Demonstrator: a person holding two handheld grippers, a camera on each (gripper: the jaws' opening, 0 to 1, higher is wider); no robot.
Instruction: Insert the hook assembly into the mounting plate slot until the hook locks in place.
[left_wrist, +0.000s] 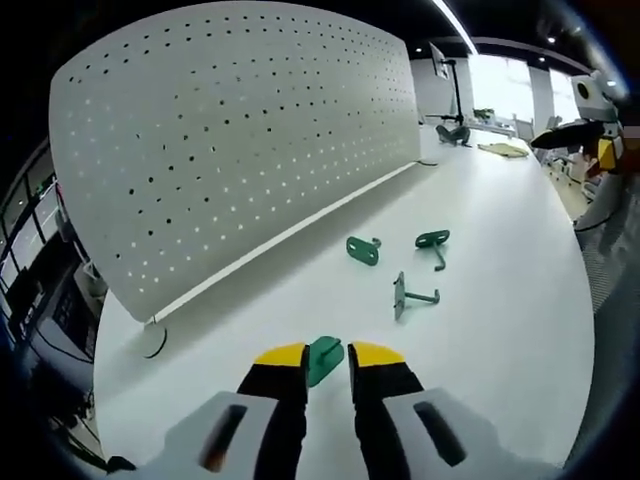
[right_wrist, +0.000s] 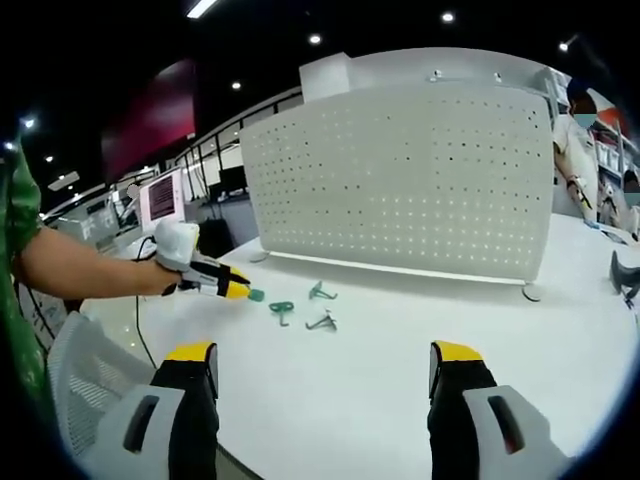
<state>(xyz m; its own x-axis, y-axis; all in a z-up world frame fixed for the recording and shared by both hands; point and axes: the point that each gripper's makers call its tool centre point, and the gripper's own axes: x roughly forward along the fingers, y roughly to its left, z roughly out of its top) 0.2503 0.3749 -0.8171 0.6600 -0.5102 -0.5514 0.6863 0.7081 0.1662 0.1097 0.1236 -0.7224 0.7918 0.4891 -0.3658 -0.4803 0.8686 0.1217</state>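
Green metal shows between the yellow-tipped jaws of the left tool (left_wrist: 327, 358): a small green hook assembly (left_wrist: 324, 357) is pinched there, jaws closed on its flat plate, held low over the white tabletop (left_wrist: 500, 320) near its front edge. In the right gripper view the same tool reaches in from the left, held by a person's hand (right_wrist: 172, 262), with the green piece at its tip.

The right tool (right_wrist: 325, 362) hangs with its jaws spread wide and nothing between them, back from the work near the front edge of the tabletop.

Further out, toward the middle of the tabletop, three more green hooks lie loose: one flat-plated hook (left_wrist: 362, 249), one with a curled end (left_wrist: 433, 242), and one on its side with a long prong (left_wrist: 408, 296). They sit near each other but apart.

Beyond them, along the back edge, a white perforated panel (left_wrist: 240, 140) stands upright on small feet, its face dotted with rows of holes. This appears to be the mounting plate.

Judging by this, the step in hand is carrying a picked-up hook to the panel. The next move would call for lifting the hook toward the panel, lining its tabs up with a hole, and pressing until it catches.
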